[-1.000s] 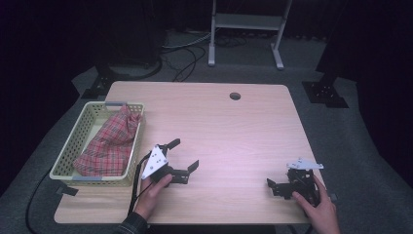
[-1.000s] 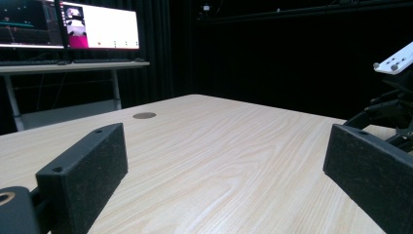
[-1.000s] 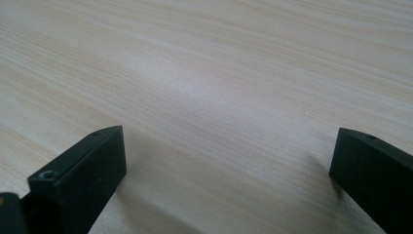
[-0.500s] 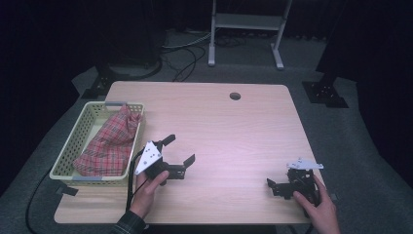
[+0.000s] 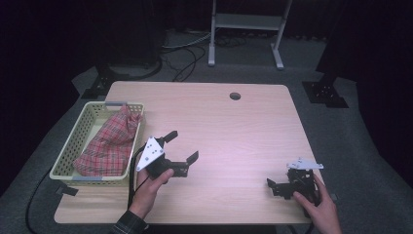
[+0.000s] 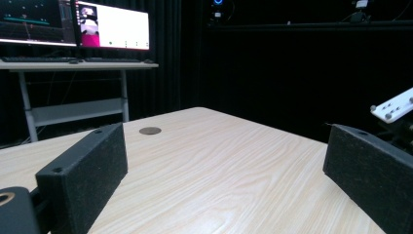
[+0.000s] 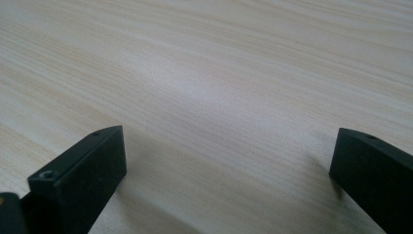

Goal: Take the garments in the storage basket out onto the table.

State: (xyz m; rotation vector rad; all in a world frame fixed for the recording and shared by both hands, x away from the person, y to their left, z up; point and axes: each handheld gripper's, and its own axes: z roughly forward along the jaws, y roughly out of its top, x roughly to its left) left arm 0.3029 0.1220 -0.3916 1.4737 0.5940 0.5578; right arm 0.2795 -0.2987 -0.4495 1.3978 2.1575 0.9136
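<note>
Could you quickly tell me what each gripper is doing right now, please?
Left gripper: open, holding nothing, above the table.
Right gripper: open, holding nothing.

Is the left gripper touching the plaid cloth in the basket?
Apart. The high view shows the left gripper over bare table, right of the basket, with the plaid cloth inside it; its jaws are open and empty.

Left tongs (image 5: 181, 147) gape wide; right tongs (image 5: 272, 187) too.

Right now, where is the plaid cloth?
In the high view the plaid cloth lies inside the basket at the table's left edge, just left of the left hand-held gripper.
</note>
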